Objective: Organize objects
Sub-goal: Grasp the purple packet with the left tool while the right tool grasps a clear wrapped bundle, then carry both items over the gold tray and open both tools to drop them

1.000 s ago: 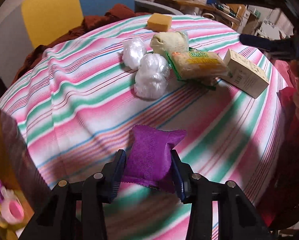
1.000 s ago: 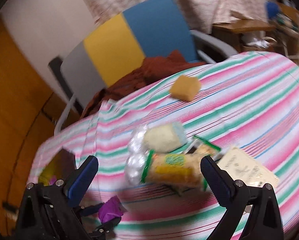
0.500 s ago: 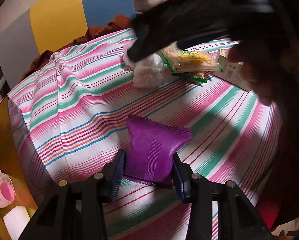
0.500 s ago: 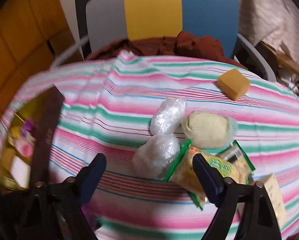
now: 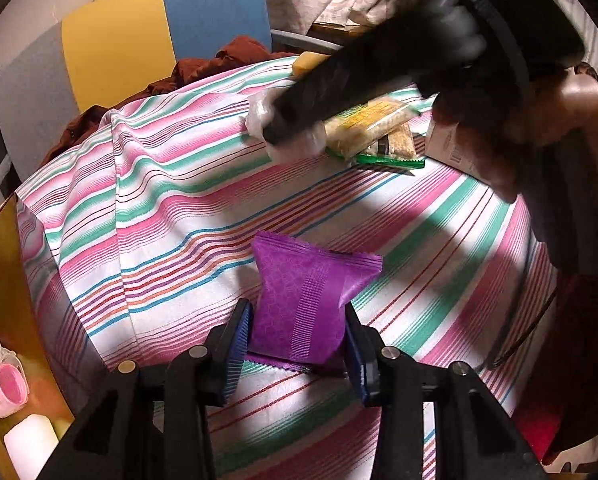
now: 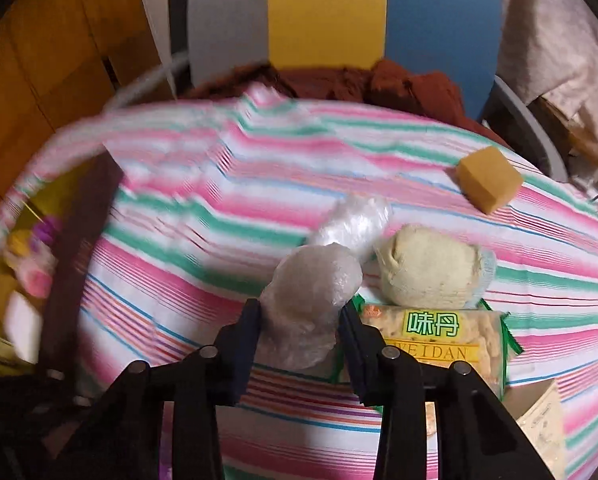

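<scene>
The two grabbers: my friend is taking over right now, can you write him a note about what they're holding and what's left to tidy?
Left gripper: fingers closed on the purple packet, which is down by the near edge of the striped tablecloth.
Right gripper: fingers on either side of a clear plastic-wrapped bundle; whether it is lifted cannot be told.
Still in the pile: second wrapped bundle, pale green bun, cracker pack, cardboard box. The yellow sponge sits apart, farther back.
Done: nothing visibly sorted yet.
Left: place both held items, then the others.
</scene>
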`<state>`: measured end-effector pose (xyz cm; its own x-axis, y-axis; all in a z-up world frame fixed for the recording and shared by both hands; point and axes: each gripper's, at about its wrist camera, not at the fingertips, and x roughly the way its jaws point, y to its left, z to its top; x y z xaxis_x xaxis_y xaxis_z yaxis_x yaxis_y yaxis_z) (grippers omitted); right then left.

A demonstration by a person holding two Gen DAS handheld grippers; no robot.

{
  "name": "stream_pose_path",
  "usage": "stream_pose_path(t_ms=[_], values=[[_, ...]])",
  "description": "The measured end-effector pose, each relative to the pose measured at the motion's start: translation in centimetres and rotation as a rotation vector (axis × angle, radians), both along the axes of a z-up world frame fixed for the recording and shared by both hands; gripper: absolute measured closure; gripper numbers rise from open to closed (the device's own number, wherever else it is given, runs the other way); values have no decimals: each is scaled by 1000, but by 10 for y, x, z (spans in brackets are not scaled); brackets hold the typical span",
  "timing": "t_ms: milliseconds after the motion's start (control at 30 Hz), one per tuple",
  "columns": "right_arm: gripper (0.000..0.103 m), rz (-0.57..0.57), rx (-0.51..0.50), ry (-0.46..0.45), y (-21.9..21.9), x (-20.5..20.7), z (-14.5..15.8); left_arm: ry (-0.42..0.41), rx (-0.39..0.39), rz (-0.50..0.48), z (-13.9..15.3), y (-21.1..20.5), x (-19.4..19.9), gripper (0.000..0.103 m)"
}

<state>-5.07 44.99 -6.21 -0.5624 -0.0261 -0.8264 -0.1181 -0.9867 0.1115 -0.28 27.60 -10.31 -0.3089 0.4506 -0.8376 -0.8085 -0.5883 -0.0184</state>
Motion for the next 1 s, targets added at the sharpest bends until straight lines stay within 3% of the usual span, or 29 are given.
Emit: stream_pose_path(t_ms=[200,367,600,833,900,967,1000], values=[[62,52,-140,119,0,14,24,16,47,-7,23,-12,9,61],[62,118,-140,124,-27,11,27,42,119,38,57,-44,15,62],[63,205,-126,153,-82,10,46,68,217,204,92,-109,-7,62],[63,300,-158,169,-152,-14,61,102,231,418,99,-178,-34,62],[60,316,-157,152,-173,-21,60,107,213,495,93,-199,-43,62],[49,335,-144,128,-193,-28,57,102,193,567,87,-218,-53,61],[30,332,-128,117,-203,-30,55,94,181,614,82,-230,-58,61]])
